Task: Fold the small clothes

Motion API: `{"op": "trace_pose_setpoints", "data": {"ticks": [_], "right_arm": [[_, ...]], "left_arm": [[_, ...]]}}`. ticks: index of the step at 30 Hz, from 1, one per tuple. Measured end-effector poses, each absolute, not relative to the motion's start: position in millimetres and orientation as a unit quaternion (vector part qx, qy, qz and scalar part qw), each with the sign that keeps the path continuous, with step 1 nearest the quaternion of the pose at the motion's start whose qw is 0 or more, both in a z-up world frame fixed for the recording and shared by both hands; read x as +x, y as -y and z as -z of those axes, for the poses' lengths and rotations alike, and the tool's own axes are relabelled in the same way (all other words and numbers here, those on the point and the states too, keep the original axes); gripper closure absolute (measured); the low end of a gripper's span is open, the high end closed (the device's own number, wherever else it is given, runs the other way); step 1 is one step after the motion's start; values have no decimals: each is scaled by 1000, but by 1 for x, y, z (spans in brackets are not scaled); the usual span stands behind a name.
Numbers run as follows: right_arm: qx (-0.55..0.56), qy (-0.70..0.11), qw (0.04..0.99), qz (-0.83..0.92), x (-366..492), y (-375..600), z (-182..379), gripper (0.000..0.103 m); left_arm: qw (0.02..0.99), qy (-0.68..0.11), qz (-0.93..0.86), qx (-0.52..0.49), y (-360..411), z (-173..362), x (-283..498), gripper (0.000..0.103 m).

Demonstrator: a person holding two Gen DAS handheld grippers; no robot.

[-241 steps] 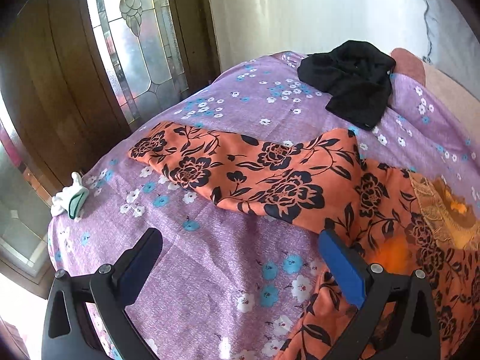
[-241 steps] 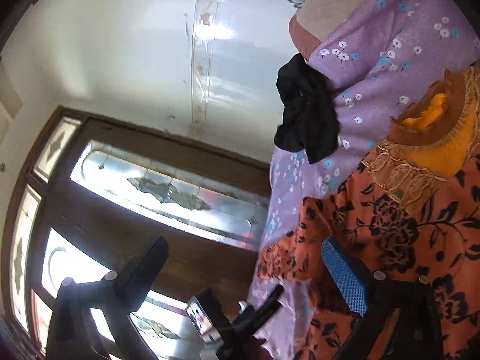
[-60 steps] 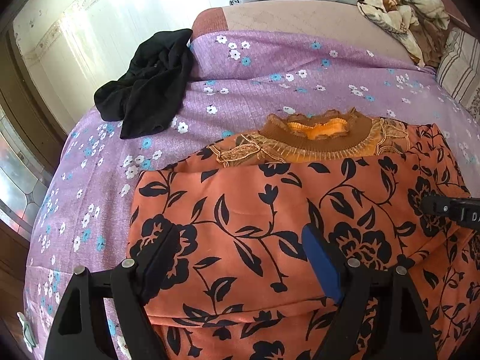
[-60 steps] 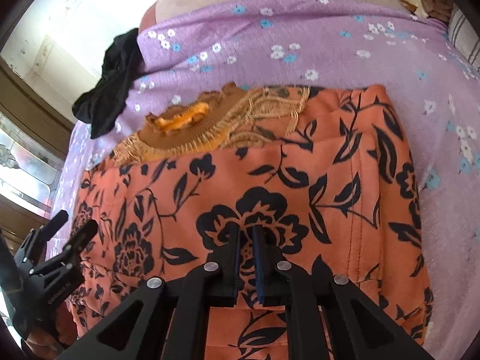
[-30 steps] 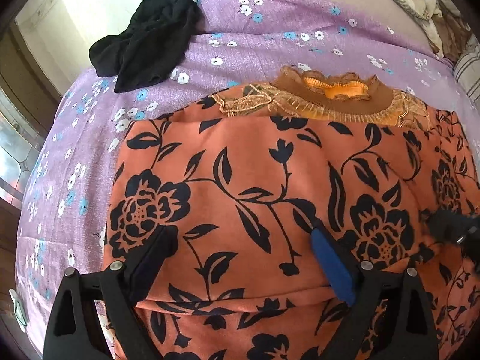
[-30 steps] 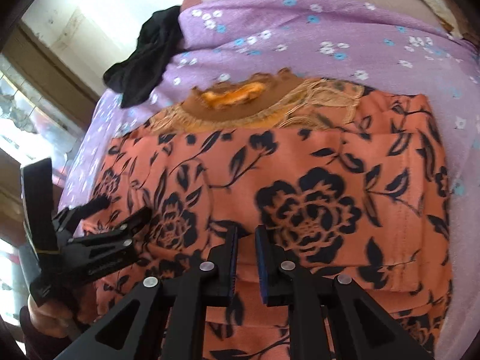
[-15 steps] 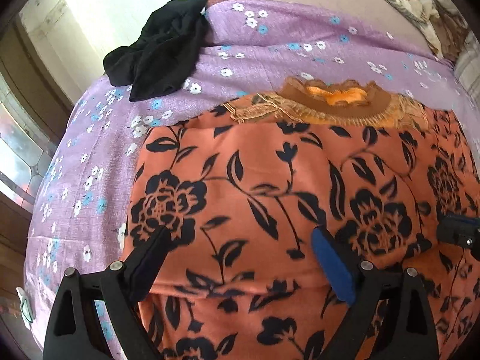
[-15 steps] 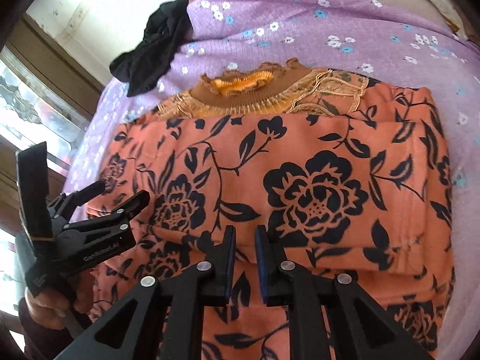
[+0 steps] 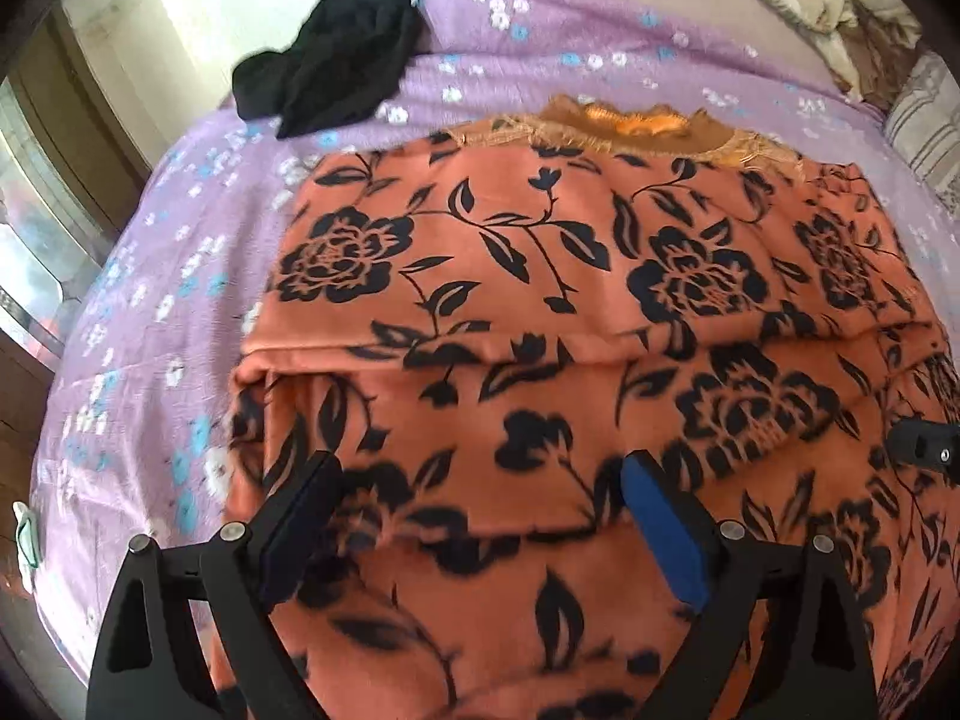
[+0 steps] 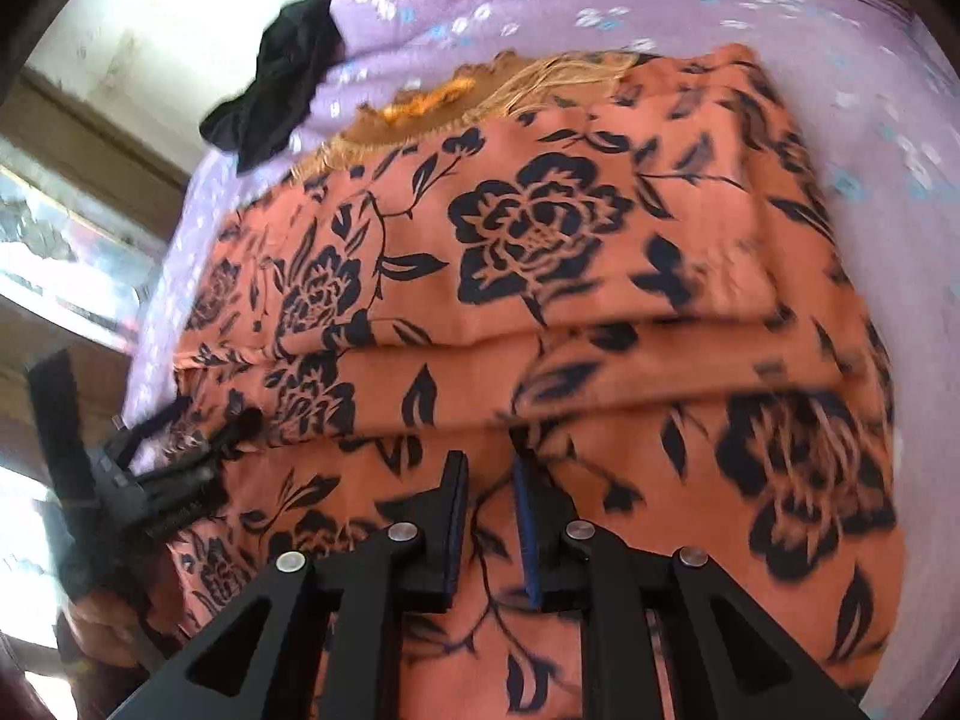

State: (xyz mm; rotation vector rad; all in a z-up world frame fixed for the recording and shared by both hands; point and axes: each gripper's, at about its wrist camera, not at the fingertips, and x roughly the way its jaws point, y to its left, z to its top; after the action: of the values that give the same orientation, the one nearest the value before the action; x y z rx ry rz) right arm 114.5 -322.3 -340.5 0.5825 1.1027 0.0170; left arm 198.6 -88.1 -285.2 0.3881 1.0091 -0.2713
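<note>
The orange floral garment (image 9: 540, 276) lies spread on a bed under a purple flowered bedspread (image 9: 180, 276), directly ahead of and beneath both tools. It is folded over itself: a horizontal fold edge runs across it just beyond the fingertips in each wrist view, and its brown, fringed neckline (image 9: 630, 120) sits at the far end.

The left hand-held gripper (image 9: 480, 516) has its jaws spread wide over the near part of the garment. The cloth shows in the gap between the blue pads (image 9: 660, 528), which do not press on it, so it holds nothing.

The right hand-held gripper (image 10: 489, 516) has its jaws only slightly apart, a narrow slot between the pads. Cloth shows behind that slot, yet no fold is pinched there. Its tip appears at the right edge of the left wrist view (image 9: 924, 450).

Beyond the garment, up and to the left of both tools, a crumpled black garment (image 9: 342, 42) rests on the bedspread, apart from the orange one. Off to the right gripper's left, a hand (image 10: 102, 618) holds the left tool.
</note>
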Motion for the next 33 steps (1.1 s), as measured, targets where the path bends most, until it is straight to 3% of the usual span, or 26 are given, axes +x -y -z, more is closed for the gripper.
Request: {"op": "trace_pose_setpoints", "data": {"ticks": [16,19,21,22,28,33], "right_arm": [[305,-463,832,3,24,303,344,71],[315,-449,836,-11,5,298,343,55],[312,-444,839,-19,-6,291,342,33],[305,-452,838,-22,-12,286,342,30],[204,-481,852,-14,-47,250,339,29],[214,-495,842,-22,-68,251,344,29]], "left_arm": [[867,-453,128,165,50,290,106,9],[868,-450,132,164,43,289,92,8],[868,-448,134,166,40,288,83,8],[869,-446,134,168,38,288,79,8],[865,-449,140,174,26,287,60,8],[855,-477,145,143,6,289,49,8]]}}
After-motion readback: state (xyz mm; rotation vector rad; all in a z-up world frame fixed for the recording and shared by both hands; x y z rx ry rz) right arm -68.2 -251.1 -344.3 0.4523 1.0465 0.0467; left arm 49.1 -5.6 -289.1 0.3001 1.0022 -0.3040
